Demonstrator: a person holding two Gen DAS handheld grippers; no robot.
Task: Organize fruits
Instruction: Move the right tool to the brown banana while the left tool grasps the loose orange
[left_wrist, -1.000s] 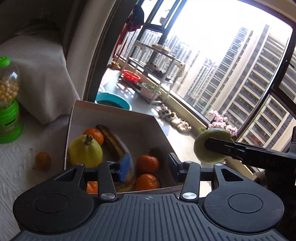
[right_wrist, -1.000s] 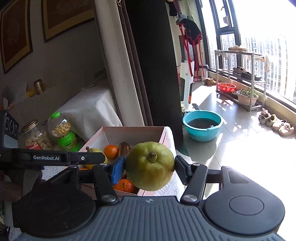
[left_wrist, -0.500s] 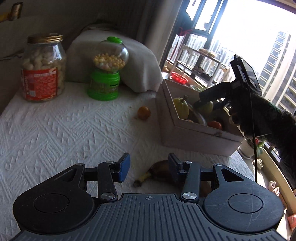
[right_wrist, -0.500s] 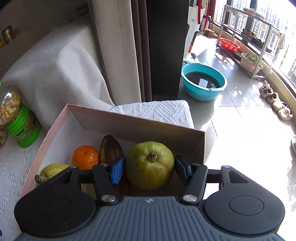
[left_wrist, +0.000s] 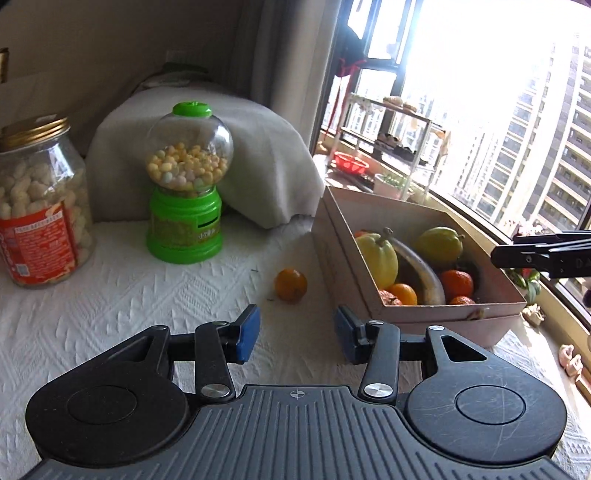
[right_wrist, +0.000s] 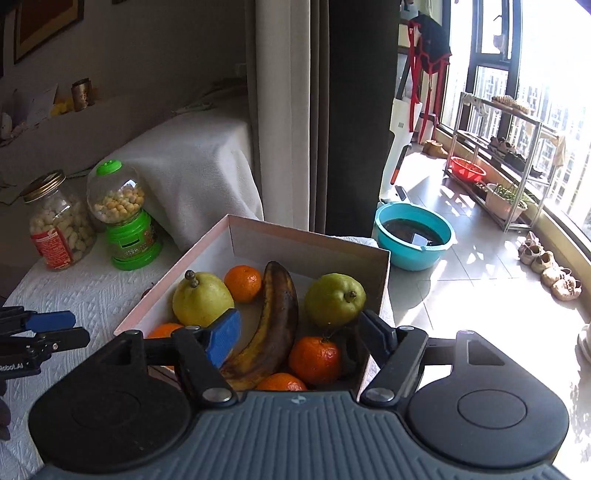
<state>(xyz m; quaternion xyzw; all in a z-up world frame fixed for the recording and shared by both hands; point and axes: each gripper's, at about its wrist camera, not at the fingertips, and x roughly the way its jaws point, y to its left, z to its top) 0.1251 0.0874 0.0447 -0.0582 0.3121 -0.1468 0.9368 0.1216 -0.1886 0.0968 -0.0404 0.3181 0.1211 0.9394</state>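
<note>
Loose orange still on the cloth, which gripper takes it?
Left. The left gripper is open and empty with the orange just ahead of it on the cloth. The right gripper, jaws just opened, sits over the box.

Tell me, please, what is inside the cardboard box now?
Inside the cardboard box: two green pears, a brown banana and several oranges. The gripper body hides the near part, so there may be more.
</note>
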